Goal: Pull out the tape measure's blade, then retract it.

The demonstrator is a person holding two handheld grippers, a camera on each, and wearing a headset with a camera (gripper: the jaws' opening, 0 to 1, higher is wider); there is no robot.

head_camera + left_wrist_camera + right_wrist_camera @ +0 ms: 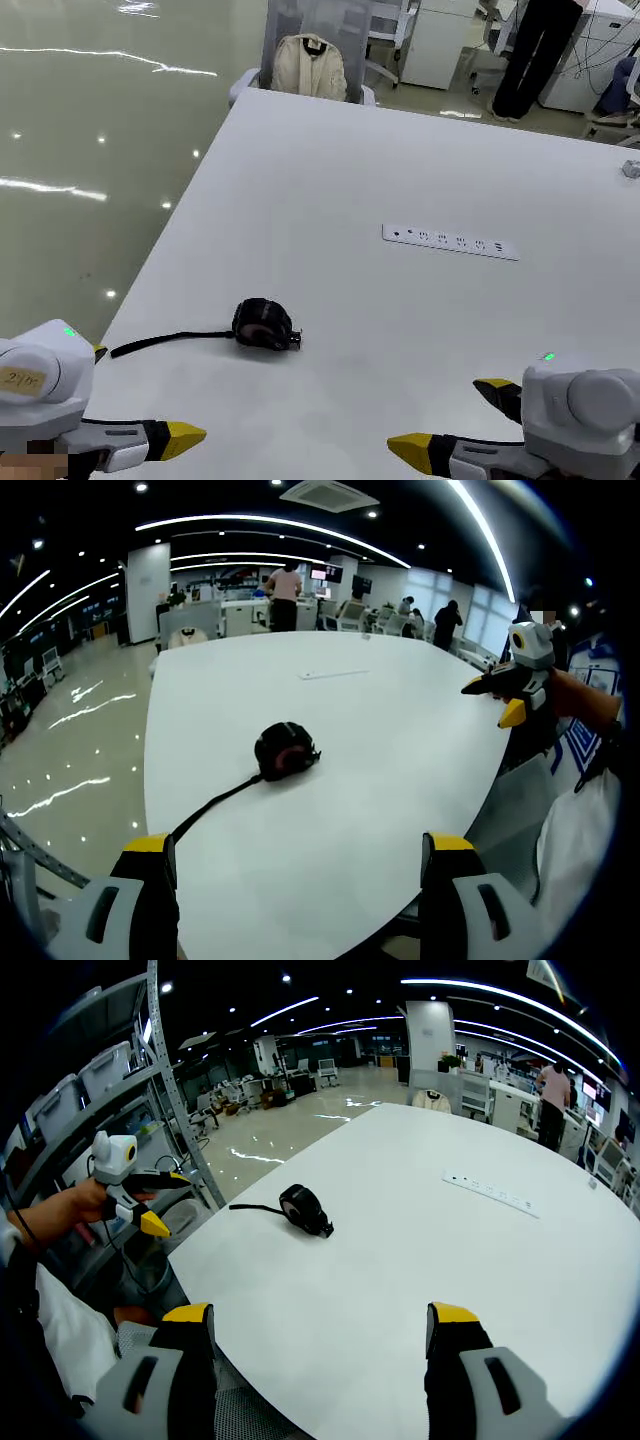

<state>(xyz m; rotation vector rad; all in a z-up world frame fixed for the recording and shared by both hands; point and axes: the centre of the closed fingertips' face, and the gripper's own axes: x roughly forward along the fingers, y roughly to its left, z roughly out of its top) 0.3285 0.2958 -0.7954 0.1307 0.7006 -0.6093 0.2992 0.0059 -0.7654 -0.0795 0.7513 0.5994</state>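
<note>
A round black tape measure with a reddish centre label (263,323) lay on the white worktop (400,160), in its near left part, a little in from the left edge. A thin black strap (165,342) trailed from the case to the left, reaching about to that edge. A small dark tab (296,340) stuck out at the case's right end, probably the blade's hook, though it was too small to be sure. So the case's long line ran left to right across the worktop, with the strap on the left and the likely blade mouth on the right.

The left gripper (140,395) hovered at the near left corner, its yellow-tipped fingers spread wide and empty. The right gripper (450,418) hung near the worktop's near edge, further right, its fingers equally wide and holding nothing. Both were apart from the tape measure, which lay ahead of them and between them. The left gripper was the nearer of the two. By this layout, the left looked placed to steady the case and the right to take the tab. A long white power strip (450,242) sat further off to the right.
</note>
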